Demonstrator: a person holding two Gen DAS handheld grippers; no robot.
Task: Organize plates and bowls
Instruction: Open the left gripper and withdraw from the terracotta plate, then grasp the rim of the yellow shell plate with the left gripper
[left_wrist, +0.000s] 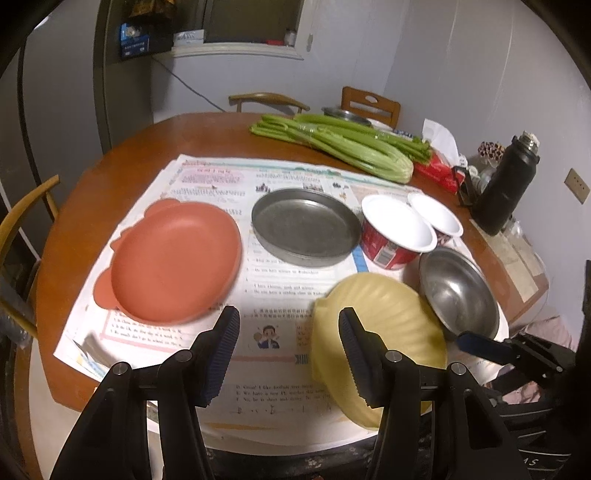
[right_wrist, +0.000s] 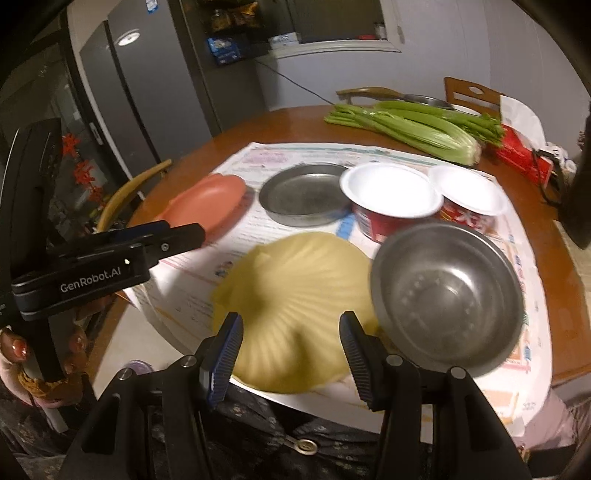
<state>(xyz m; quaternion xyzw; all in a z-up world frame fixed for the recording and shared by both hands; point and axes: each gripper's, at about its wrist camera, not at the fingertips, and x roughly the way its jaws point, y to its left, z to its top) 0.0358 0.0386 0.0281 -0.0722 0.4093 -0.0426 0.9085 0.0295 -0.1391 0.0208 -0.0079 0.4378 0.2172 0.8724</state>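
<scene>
An orange-red plate (left_wrist: 170, 262) (right_wrist: 210, 201) lies at the left on spread paper. A flat metal plate (left_wrist: 304, 225) (right_wrist: 304, 194) lies behind the middle. A yellow shell-shaped plate (left_wrist: 384, 332) (right_wrist: 291, 310) lies at the near edge. A steel bowl (left_wrist: 460, 291) (right_wrist: 447, 291) sits right of it. Two red paper bowls (left_wrist: 397, 232) (right_wrist: 391, 199), the second (left_wrist: 439, 218) (right_wrist: 469, 201), stand behind. My left gripper (left_wrist: 290, 350) is open and empty above the paper, its right finger over the yellow plate. My right gripper (right_wrist: 291, 350) is open and empty over the yellow plate's near rim.
Celery (left_wrist: 332, 144) (right_wrist: 406, 125), a red tissue pack (left_wrist: 437, 171) and a black flask (left_wrist: 506, 184) lie at the back right of the round wooden table (left_wrist: 92, 206). Chairs (left_wrist: 22, 221) stand around it. A fridge (right_wrist: 140, 92) stands at the left.
</scene>
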